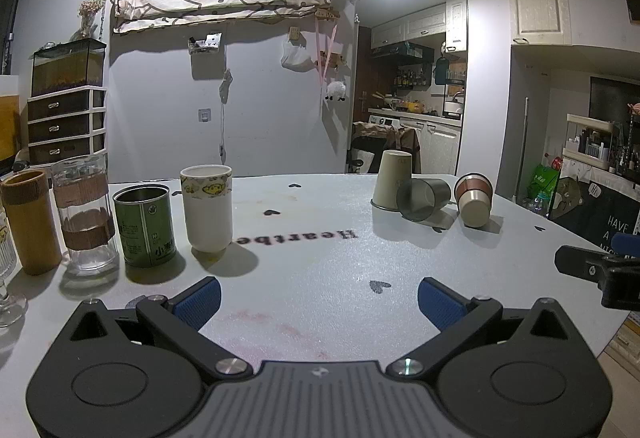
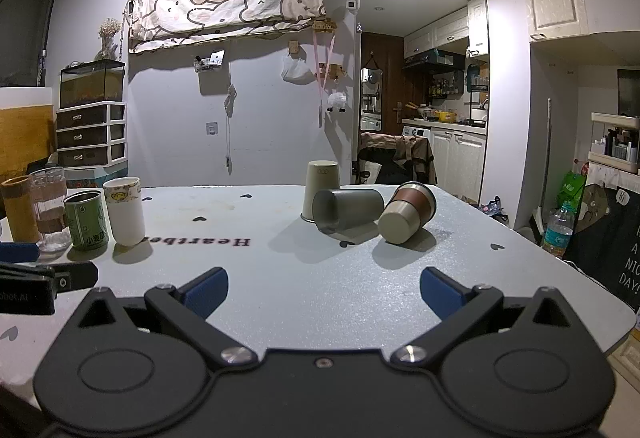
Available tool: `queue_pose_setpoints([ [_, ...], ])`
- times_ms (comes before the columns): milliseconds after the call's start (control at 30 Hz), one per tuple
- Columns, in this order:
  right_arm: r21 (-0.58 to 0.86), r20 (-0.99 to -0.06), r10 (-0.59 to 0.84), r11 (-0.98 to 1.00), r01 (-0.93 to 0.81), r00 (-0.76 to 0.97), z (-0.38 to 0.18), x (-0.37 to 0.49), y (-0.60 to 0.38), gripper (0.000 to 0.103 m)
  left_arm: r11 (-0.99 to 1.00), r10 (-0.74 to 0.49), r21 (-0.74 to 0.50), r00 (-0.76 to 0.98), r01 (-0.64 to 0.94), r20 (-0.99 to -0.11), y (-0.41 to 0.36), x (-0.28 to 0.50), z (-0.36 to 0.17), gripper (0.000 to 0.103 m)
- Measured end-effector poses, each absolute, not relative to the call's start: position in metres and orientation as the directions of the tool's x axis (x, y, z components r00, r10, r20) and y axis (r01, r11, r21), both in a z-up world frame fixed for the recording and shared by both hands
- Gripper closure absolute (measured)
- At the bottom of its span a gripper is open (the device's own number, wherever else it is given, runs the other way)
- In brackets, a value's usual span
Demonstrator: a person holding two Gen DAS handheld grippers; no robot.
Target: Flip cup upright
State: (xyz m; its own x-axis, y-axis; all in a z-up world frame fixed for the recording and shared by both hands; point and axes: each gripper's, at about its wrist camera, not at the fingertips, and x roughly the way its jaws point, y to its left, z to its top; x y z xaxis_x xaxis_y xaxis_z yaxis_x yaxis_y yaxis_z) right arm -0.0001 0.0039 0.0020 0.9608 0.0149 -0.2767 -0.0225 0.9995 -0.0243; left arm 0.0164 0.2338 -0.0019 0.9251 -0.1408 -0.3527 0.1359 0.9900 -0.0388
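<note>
Three cups are not upright at the table's far right. A beige cup (image 2: pixel 321 187) stands upside down. A dark grey cup (image 2: pixel 347 210) lies on its side against it. A cream cup with a brown band (image 2: pixel 407 214) lies on its side, base towards me. They also show in the left wrist view: the beige cup (image 1: pixel 391 178), the grey cup (image 1: pixel 424 198), the banded cup (image 1: pixel 474 198). My left gripper (image 1: pixel 319 300) is open and empty over the near table. My right gripper (image 2: pixel 324 290) is open and empty, well short of the cups.
Upright in a row at the left stand a white cup (image 1: pixel 207 208), a green tin (image 1: pixel 145 224), a glass with brown bands (image 1: pixel 85 212) and a bamboo cup (image 1: pixel 30 222). The grey table (image 1: pixel 320 250) ends close at the right. A water bottle (image 2: pixel 558 230) stands beyond it.
</note>
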Motion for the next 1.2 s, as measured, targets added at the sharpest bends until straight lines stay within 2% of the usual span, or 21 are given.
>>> queue_pose_setpoints([
  [1200, -0.023, -0.285, 0.020, 0.999, -0.028, 0.958, 0.0015, 0.0015, 0.0034, 0.000, 0.990, -0.141, -0.037, 0.925, 0.136, -0.352, 0.2335, 0.0162, -0.0025, 0.000],
])
